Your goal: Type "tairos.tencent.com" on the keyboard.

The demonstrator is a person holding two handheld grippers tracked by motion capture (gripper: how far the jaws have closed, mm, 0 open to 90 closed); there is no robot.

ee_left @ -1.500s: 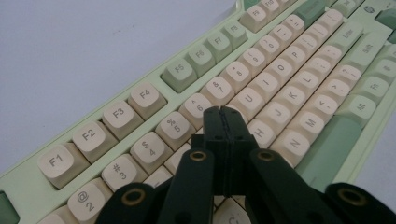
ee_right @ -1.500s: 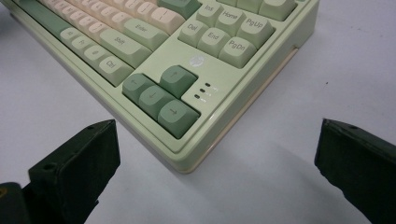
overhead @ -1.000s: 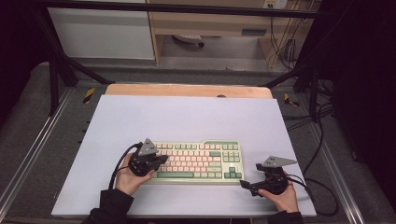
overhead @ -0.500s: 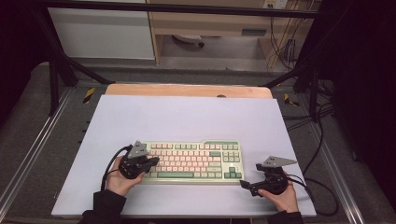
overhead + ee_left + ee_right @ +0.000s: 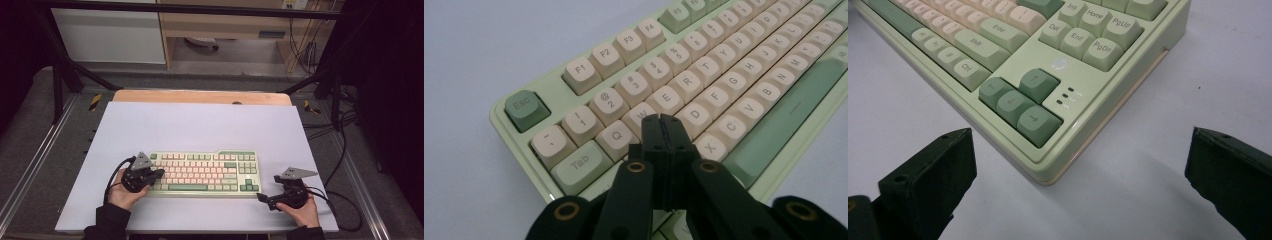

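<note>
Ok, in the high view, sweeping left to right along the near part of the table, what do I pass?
Left hand-held gripper with its closed tips over the keys, then the keyboard, then the right hand-held gripper, open, just off the keyboard's corner.

Both grippers are black, each topped by a grey three-cornered plate, with a black cable looping out behind the body. The left gripper point(image 5: 663, 131) has two flat linkage arms behind its jaws, pinned with brass-ringed rivets, and ribbed inner jaw faces. The right gripper point(image 5: 1080, 175) has blocky matte jaws with small screw holes. The person wears dark sleeves point(image 5: 107, 220).
</note>
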